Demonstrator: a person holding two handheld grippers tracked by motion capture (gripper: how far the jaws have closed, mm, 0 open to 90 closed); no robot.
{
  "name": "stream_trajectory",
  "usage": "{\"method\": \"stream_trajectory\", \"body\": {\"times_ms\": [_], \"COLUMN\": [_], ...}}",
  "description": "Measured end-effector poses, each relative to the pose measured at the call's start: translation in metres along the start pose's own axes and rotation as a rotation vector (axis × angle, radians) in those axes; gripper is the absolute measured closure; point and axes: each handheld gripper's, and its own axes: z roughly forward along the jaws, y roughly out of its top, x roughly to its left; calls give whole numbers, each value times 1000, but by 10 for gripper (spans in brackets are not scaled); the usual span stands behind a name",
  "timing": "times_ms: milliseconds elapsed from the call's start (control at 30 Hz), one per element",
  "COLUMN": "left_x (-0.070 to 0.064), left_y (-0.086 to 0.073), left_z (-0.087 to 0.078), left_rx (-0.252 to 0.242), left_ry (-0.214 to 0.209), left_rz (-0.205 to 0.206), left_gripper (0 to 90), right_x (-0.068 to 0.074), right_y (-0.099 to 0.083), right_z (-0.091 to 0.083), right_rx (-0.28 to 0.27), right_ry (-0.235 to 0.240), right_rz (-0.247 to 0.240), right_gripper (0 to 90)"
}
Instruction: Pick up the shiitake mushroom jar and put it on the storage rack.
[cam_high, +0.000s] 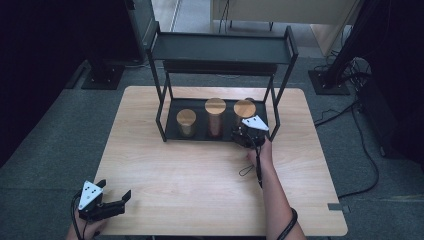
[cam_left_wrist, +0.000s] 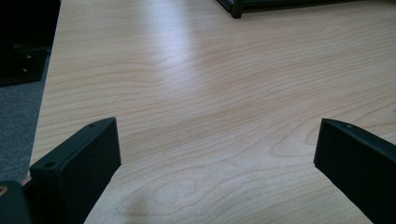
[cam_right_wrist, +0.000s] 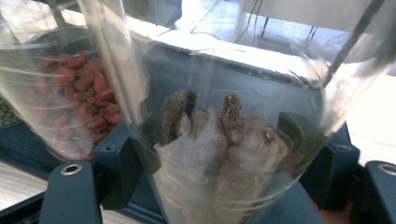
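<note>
A black two-tier rack (cam_high: 220, 47) stands at the table's far side. Three clear jars with wooden lids sit on its lower shelf: a short left jar (cam_high: 186, 118), a tall middle jar (cam_high: 215, 107) and a right jar (cam_high: 244, 106). My right gripper (cam_high: 243, 129) is at the shelf's front, shut on the right jar (cam_right_wrist: 219, 135), which holds pale dried pieces; its jaws press both sides. Beside it is the middle jar (cam_right_wrist: 79, 102) with red berries. My left gripper (cam_high: 116, 190) rests open near the table's front left corner, with bare wood between its jaws (cam_left_wrist: 217, 140).
The wooden table (cam_high: 200, 190) has bare room across its middle and front. The rack's front posts (cam_high: 161, 120) flank the jars. A stand base (cam_high: 102, 75) and another (cam_high: 327, 82) sit on the floor, with cables (cam_high: 360, 150) at the right.
</note>
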Motion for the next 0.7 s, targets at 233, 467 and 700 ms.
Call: {"method": "stream_trajectory", "body": {"times_ms": [233, 467, 700], "left_x": [0, 0, 0], "left_y": [0, 0, 0], "left_z": [0, 0, 0], "left_rx": [1, 1, 2], "left_ry": [0, 0, 2], "left_rz": [-1, 0, 2], "left_gripper": [6, 6, 7], "right_x": [0, -2, -4], "right_y": [-2, -4, -8], "right_z": [8, 13, 14], "right_rx": [-2, 6, 6], "right_ry": [-7, -14, -12], "right_rz": [11, 22, 41], "right_gripper": [254, 254, 254]}}
